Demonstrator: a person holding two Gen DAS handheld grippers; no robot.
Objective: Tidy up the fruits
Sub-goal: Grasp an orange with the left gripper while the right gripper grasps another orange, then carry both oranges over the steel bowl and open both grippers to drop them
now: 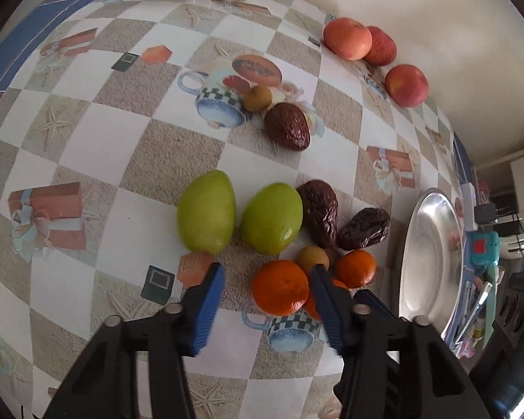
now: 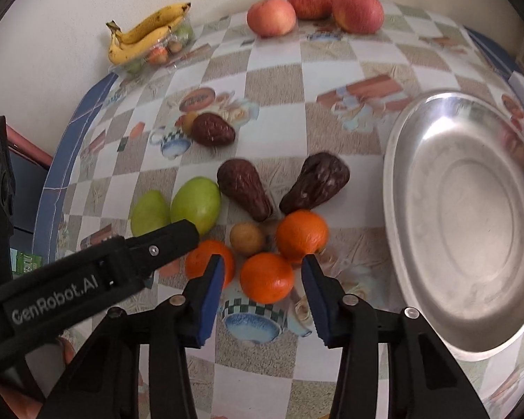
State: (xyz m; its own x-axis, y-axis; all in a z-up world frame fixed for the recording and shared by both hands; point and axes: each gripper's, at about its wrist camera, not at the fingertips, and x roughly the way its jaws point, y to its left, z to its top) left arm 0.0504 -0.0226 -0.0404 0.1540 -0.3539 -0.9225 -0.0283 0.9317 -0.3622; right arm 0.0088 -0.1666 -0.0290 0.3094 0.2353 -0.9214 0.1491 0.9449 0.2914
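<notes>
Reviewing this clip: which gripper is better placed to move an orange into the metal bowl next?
Probably the right gripper: an orange sits between its open jaws and the metal bowl lies just beside it. The left gripper also brackets an orange, but sits farther from the bowl.

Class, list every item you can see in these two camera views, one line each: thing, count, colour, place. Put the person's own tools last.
Round oranges: three, orange, clustered at the table's near middle.
Oval green fruits: two, green, side by side left of the oranges.
Wrinkled dark fruits: three, brown, two behind the oranges, one further back.
Small round tan fruits: two, one among the oranges, one by the far brown fruit.
Red apples: three, along the wall.
Yellow bananas: one bunch, on a clear tray, far corner.
Steel plate: one, silver, right.
Checked tablecloth: one.
Left gripper: around an orange.
Right gripper: around another orange.
</notes>
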